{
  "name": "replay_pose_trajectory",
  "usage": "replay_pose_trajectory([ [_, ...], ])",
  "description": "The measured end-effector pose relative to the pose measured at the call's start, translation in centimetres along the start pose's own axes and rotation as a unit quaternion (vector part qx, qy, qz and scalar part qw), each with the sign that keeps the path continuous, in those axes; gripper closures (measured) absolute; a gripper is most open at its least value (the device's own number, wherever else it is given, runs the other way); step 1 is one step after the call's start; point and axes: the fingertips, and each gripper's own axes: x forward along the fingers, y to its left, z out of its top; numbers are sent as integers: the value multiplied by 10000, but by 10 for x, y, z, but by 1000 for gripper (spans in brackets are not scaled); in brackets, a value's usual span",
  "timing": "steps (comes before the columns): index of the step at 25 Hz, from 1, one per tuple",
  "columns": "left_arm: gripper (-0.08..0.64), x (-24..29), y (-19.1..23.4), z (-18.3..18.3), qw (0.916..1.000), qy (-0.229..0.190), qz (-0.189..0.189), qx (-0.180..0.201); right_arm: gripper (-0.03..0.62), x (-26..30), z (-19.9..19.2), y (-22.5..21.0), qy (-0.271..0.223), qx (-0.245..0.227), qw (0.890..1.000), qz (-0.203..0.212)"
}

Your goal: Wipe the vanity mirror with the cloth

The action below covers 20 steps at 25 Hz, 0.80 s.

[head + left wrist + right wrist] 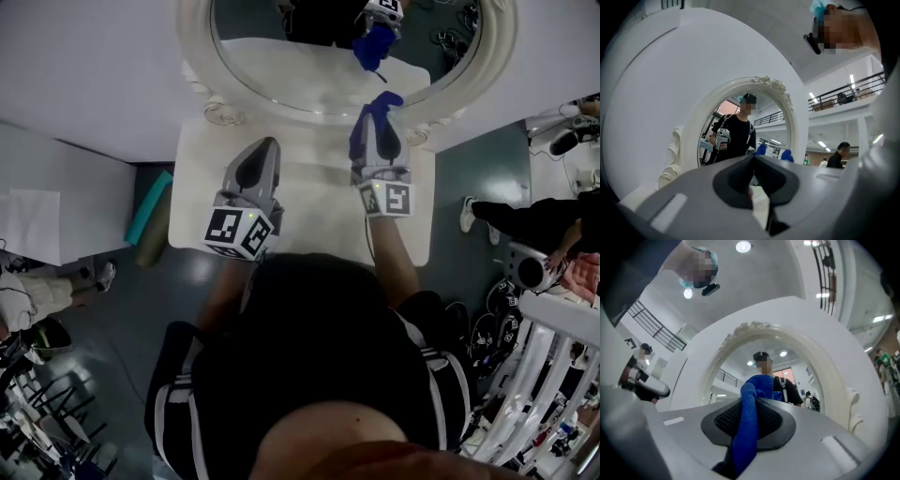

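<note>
The oval vanity mirror in its ornate white frame stands at the back of a white vanity table. My right gripper is shut on a blue cloth, its tip just short of the lower right of the frame; the cloth's reflection shows in the glass. In the right gripper view the cloth hangs out between the shut jaws, with the mirror straight ahead. My left gripper hovers over the table's left half, shut with nothing in it. Its own view shows the closed jaws below the mirror.
A white cabinet and a teal object sit left of the table on the dark floor. A person's legs and shoe are at the right, beside white racks and cables. Another person is at the lower left.
</note>
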Motion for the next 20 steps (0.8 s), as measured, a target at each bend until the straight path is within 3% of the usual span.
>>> replay_pose_trajectory([
  [3,548,9,-10,4,9999,-64,-123,40,526,-11,44,-38,-670,112,9961,-568],
  [6,548,12,-16,6,9997,-119,-191,63,526,-15,69,-73,-1033,119,9899,-967],
  [11,548,16,-24,8,9994,-128,-297,94,526,0,81,-112,-1069,167,9833,-1464],
  [20,548,13,-14,16,9996,-214,-166,88,526,42,70,-137,-1208,521,9758,-1748],
])
